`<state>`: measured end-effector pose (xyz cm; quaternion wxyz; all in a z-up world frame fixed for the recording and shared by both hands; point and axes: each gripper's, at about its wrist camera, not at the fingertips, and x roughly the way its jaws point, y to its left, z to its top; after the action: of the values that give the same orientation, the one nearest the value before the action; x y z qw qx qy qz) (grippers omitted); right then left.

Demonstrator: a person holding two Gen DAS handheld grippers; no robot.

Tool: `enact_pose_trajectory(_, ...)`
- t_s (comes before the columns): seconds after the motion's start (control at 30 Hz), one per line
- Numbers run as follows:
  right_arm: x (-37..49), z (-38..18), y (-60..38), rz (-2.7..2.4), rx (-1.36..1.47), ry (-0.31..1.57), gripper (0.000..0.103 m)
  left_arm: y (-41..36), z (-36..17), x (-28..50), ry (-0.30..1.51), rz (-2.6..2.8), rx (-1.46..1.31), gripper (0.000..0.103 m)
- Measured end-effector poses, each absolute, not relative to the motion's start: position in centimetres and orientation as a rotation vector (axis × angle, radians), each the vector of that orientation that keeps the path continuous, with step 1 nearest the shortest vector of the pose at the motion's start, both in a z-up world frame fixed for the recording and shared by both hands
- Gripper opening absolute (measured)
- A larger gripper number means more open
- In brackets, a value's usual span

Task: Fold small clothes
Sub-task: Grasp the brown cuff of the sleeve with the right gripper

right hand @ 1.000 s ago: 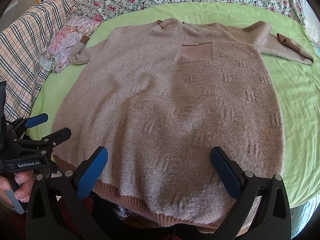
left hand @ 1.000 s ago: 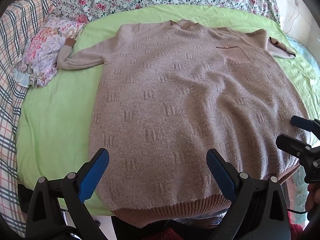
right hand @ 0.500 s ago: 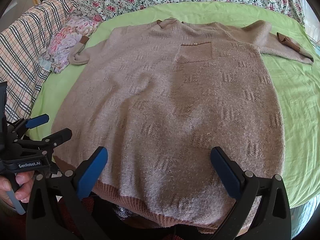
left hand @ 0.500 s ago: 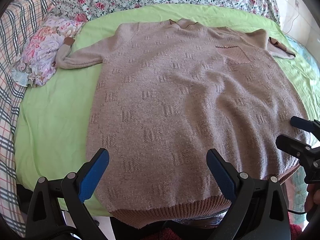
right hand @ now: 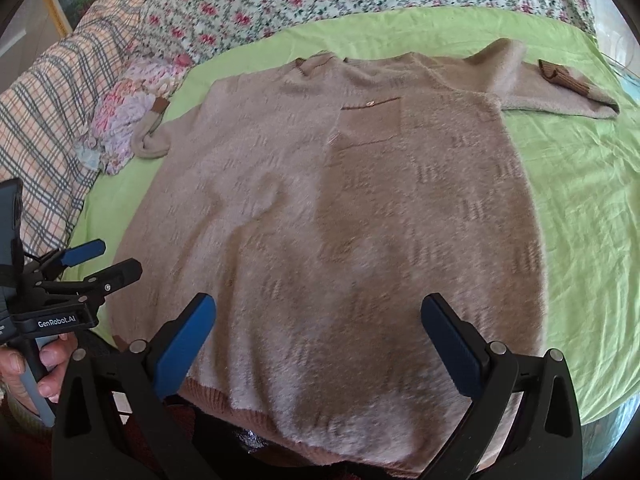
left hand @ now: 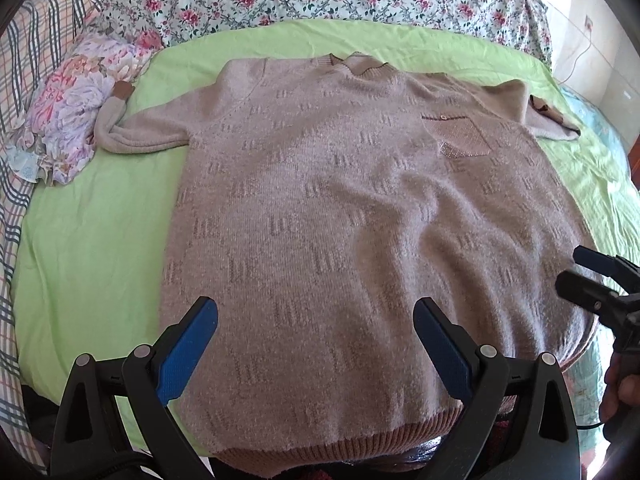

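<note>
Both grippers hang over the near hem of the sweater (left hand: 340, 220), and I hold neither on anything: my left gripper (left hand: 316, 320) has its jaws spread wide above the cloth at 6 o'clock, and my right gripper (right hand: 318, 316) is just as wide over the hem's other half.

The sweater lies face up and mostly flat on the green sheet (left hand: 88, 240), collar toward 12 o'clock, ribbed hem (left hand: 340, 436) hanging over the bed edge nearest me. One sleeve (left hand: 136, 136) runs out toward 10 o'clock and ends against a floral pillow (left hand: 68, 120); the other sleeve (right hand: 560, 92) lies toward 2 o'clock, its cuff turned back.

Nothing is folded yet, I judge. What worries me is the knit: it is fuzzy and loose (soft ridges already cross the middle), so a shallow pinch could catch only the top layer and drag the front off the back. The overhanging hem could also slide off the edge if I pull toward myself.
</note>
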<state>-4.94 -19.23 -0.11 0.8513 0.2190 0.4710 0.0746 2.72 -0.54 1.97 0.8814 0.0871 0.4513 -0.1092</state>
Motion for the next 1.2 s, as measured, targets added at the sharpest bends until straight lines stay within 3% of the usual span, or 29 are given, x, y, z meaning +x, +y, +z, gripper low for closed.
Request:
enact_pose_trajectory(0.5, 1.3, 0.7, -34.6, -0.096, 0.423, 0.894, 0.098, 0.1, 1.9, 10.8, 1.011, -0.201, 0.128, 0.099)
enact_pose_trajectory(0.73, 7.8, -0.7, -42.7, -0.224, 0.312, 0.929, 0.090, -1.3, 1.6, 13.9, 1.052, -0.195, 0.111, 0.099)
enact_pose_trajectory(1.03, 15.0, -5.2, -46.8, -0.209, 0.058, 1.042, 0.089, -3.2, -0.2, 16.3, 1.107, -0.173, 0.120, 0.099)
enact_pose_trajectory(1.07, 15.0, -5.7, -47.2, -0.209, 0.058, 1.057, 0.087, -3.1, -0.2, 16.6, 1.111, -0.169, 0.113, 0.099)
enact_pose_trajectory(1.1, 15.1, -6.2, -47.8, -0.211, 0.075, 1.076, 0.073, -3.0, -0.3, 17.0, 1.113, -0.166, 0.104, 0.099)
enact_pose_trajectory(1.13, 14.9, -6.5, -48.4, -0.216, 0.114, 1.085, 0.052, -3.0, -0.4, 17.1, 1.118, -0.164, 0.099, 0.099)
enact_pose_trajectory(1.17, 14.4, -6.3, -49.0, -0.222, 0.161, 1.068, 0.042, -2.9, -0.5, 17.4, 1.119, -0.161, 0.095, 0.099)
enact_pose_trajectory(1.2, 14.0, -6.0, -49.4, -0.216, 0.202, 1.053, 0.019, -2.8, -0.5, 17.6, 1.117, -0.161, 0.092, 0.099)
